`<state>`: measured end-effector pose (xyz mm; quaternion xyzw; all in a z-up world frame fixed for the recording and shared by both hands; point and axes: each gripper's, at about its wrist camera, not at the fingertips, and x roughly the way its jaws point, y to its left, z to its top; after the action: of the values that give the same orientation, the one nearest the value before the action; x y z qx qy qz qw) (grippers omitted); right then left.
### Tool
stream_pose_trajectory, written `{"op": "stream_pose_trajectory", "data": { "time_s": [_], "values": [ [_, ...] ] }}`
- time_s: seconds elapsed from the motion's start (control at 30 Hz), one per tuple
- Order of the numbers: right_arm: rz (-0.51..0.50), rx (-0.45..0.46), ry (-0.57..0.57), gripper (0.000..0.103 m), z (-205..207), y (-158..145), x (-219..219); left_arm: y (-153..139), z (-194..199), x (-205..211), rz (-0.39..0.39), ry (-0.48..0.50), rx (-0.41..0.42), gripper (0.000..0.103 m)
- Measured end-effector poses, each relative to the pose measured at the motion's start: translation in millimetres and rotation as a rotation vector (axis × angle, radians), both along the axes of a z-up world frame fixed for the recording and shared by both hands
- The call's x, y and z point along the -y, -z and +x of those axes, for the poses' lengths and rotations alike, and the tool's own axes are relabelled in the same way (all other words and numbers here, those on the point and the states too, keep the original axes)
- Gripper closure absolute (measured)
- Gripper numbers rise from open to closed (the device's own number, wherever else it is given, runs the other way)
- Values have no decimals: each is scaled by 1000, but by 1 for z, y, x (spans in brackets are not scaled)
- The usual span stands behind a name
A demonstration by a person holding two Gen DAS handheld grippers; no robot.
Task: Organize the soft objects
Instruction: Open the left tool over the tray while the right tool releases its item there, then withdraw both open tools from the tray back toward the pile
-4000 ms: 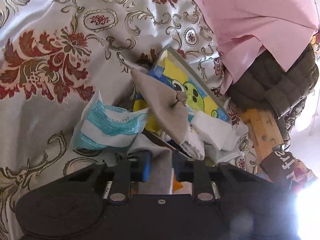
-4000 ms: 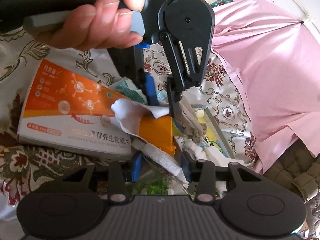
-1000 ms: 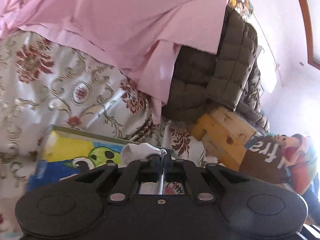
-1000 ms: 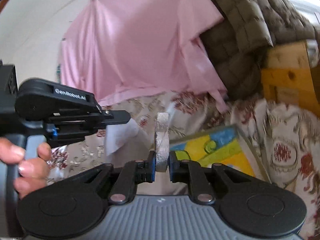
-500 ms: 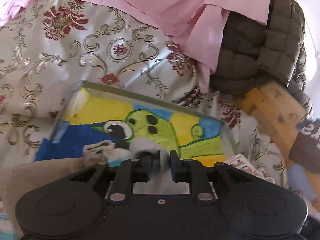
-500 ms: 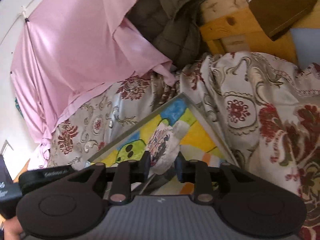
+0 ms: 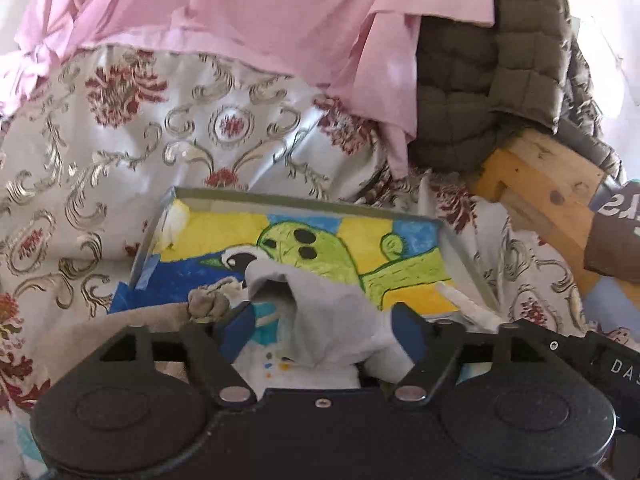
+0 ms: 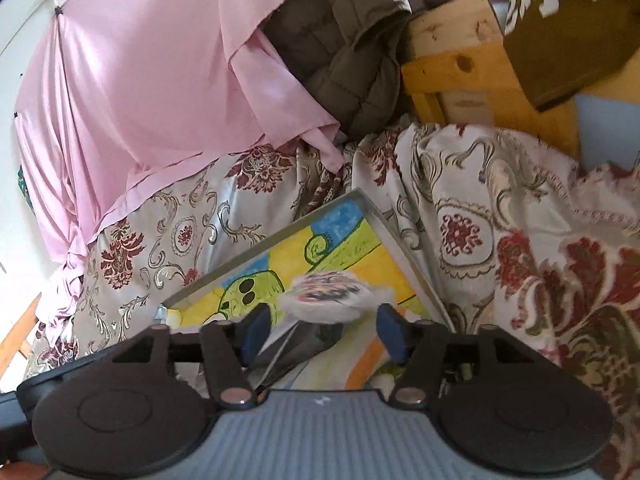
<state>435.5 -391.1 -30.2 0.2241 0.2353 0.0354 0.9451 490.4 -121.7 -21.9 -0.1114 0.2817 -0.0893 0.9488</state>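
The left gripper (image 7: 322, 330) has its two blue fingers spread wide apart. A soft white cloth (image 7: 320, 312) sits right between them, low in the middle of the left wrist view. It stands up in a lump and does not look pinched. Just to its left is a small grey-brown cloth (image 7: 210, 300).

The right gripper (image 8: 322, 330) is also wide apart. A little white pad with a red and black pattern (image 8: 330, 296) lies between its fingers, flat and stretched from side to side. It looks blurry, so I cannot tell if it is lying down or falling.

Both soft things are over the tray (image 7: 280, 199), which has a green and yellow picture inside. The tray lies in the middle of both views, on the flowery bedspread (image 7: 120, 152). Each gripper is right by its own soft thing. I think both pieces are being let go into the tray, and next the grippers can pull back.
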Motion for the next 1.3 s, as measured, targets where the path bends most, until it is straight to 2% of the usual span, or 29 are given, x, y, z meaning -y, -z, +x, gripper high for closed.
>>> {"op": "stream_pose_trajectory", "data": {
  "time_s": [0.3, 0.43, 0.57, 0.67, 0.97, 1.3],
  "values": [
    [-91, 60, 12, 16, -46, -31, -6, -33, -48, 0, 13, -22, 64, 11],
    [-115, 105, 22, 7, -74, -45, -10, -46, -80, -6, 24, -55, 125, 4],
    [-177, 139, 24, 3, -104, -57, -22, -56, -117, -21, -15, -103, 179, 2],
    [-199, 155, 20, 0, -128, -62, -29, -63, -143, -30, -2, -119, 208, 1],
    [-248, 179, 32, 0, -188, -72, -51, -71, -223, -54, 46, -112, 233, 1],
    [-300, 155, 42, 0, -250, -51, -74, -59, -292, -82, 73, -158, 209, 1]
  ]
}}
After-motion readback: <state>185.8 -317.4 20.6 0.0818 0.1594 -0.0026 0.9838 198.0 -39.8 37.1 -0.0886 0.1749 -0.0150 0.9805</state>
